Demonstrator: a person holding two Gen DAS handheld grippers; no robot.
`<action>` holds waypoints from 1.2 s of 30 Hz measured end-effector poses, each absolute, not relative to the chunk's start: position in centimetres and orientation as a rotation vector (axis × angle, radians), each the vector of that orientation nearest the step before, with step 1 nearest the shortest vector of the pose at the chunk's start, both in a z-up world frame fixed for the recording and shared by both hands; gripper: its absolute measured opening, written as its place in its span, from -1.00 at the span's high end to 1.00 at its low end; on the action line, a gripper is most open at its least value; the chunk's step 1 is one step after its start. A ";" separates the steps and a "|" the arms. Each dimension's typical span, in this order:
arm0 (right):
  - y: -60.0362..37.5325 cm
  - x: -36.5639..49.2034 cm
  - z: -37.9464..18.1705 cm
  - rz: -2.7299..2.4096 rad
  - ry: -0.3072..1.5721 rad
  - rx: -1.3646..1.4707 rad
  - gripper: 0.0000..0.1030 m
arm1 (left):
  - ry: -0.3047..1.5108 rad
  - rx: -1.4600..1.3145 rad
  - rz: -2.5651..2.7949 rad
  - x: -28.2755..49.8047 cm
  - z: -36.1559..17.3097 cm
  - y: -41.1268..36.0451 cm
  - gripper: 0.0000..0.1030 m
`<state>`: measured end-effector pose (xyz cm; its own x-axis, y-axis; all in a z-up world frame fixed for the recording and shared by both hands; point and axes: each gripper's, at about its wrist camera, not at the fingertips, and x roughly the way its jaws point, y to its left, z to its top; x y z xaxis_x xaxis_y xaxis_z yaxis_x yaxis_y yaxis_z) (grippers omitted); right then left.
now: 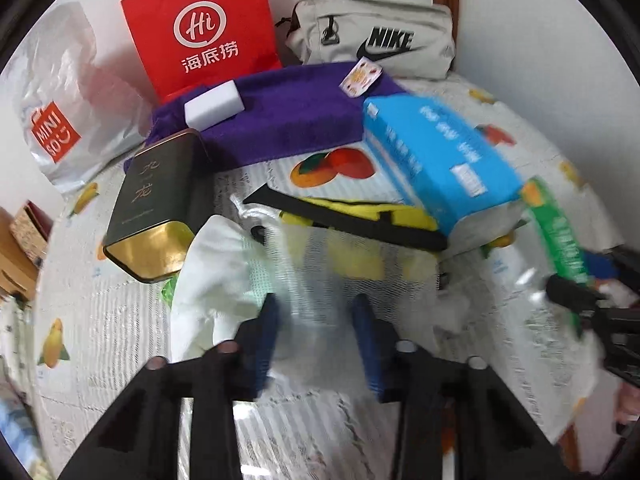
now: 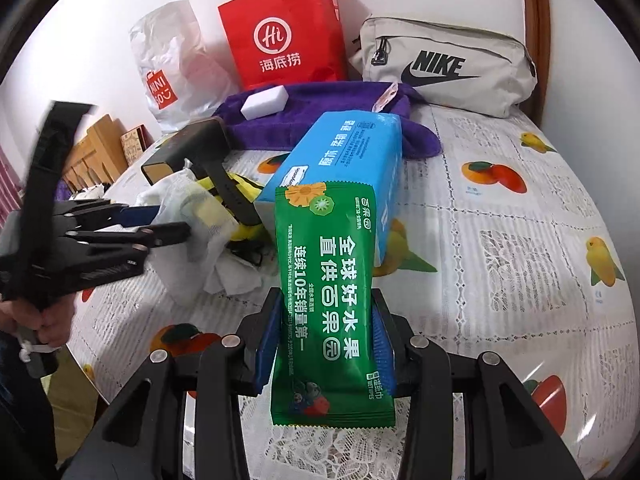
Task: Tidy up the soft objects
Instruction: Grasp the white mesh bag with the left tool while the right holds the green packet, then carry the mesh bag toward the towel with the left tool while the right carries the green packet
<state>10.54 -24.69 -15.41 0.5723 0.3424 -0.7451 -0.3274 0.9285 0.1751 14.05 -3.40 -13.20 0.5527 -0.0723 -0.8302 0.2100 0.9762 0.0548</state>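
Note:
A white mesh drawstring bag (image 1: 248, 264) lies crumpled on the fruit-print cloth, with something yellow showing through the mesh. My left gripper (image 1: 317, 320) is shut on its mesh; in the right wrist view, the left gripper (image 2: 174, 221) bites the mesh bag (image 2: 200, 216) from the left. My right gripper (image 2: 326, 320) is shut on a green wet-wipes pack (image 2: 328, 288), held upright above the cloth. That pack (image 1: 560, 236) shows at the right edge of the left wrist view. A blue tissue pack (image 2: 344, 160) lies just behind it, and a yellow-and-black fabric item (image 1: 360, 216) lies under the tissue pack (image 1: 436, 156).
A purple towel (image 1: 288, 116) with a white sponge (image 1: 215, 104) on it lies at the back. A dark tin box (image 1: 154, 204) stands to the left. A red paper bag (image 2: 284, 36), a Miniso plastic bag (image 2: 168, 72) and a Nike pouch (image 2: 448, 68) line the wall. A hand (image 2: 48, 320) holds the left gripper.

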 end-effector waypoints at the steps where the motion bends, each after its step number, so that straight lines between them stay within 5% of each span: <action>1: -24.6 10.6 -15.4 0.394 0.879 0.022 0.19 | 0.962 0.118 -0.200 13.7 -12.5 -3.1 0.46; 13: -24.2 10.5 -14.8 0.403 0.878 0.023 0.19 | 0.904 0.079 -0.284 12.4 -10.0 -2.6 0.80; 36: -22.5 16.6 -9.0 0.418 0.827 -0.028 0.19 | 0.863 -0.042 -0.265 17.7 -5.6 0.9 0.80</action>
<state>16.63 -22.53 -9.04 0.6008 0.3498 -0.7188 -0.3717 0.9183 0.1362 17.70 0.87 -5.64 0.6196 -0.2474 -0.7449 0.2134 0.9664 -0.1434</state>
